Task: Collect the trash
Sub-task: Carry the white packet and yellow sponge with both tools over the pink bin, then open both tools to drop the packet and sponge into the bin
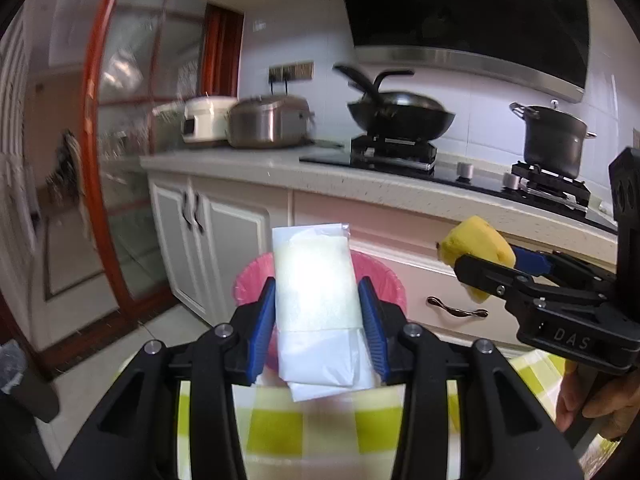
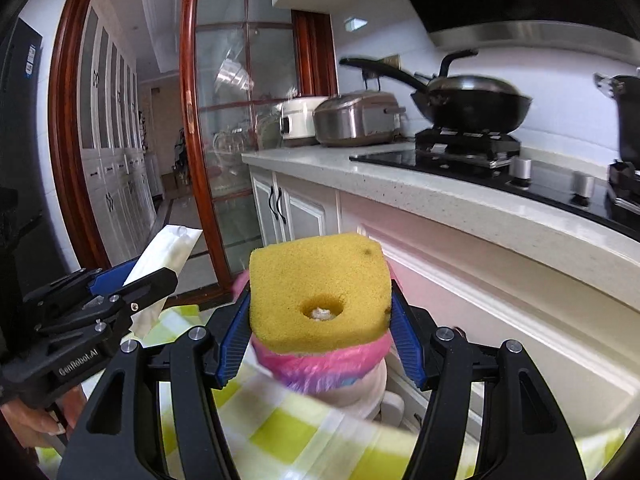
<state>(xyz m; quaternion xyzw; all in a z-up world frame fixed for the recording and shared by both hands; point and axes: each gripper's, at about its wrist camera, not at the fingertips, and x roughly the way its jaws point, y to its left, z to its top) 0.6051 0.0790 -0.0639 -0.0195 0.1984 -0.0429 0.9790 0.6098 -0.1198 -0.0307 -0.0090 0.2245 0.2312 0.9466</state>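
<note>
Now your left gripper (image 1: 318, 312) pinches the white plastic packet (image 1: 314, 280), your right gripper (image 2: 320, 320) the yellow holed sponge (image 2: 320, 292); carry both over the pink-lined bin (image 1: 380, 276) and release.

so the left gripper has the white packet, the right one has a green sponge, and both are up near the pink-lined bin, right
One thing is off: the sponge is yellow, not green, as the right wrist view shows plainly. The rest holds: the left gripper is clamped on the white packet, the right gripper grips the sponge, and both are near the pink-lined bin.
</note>
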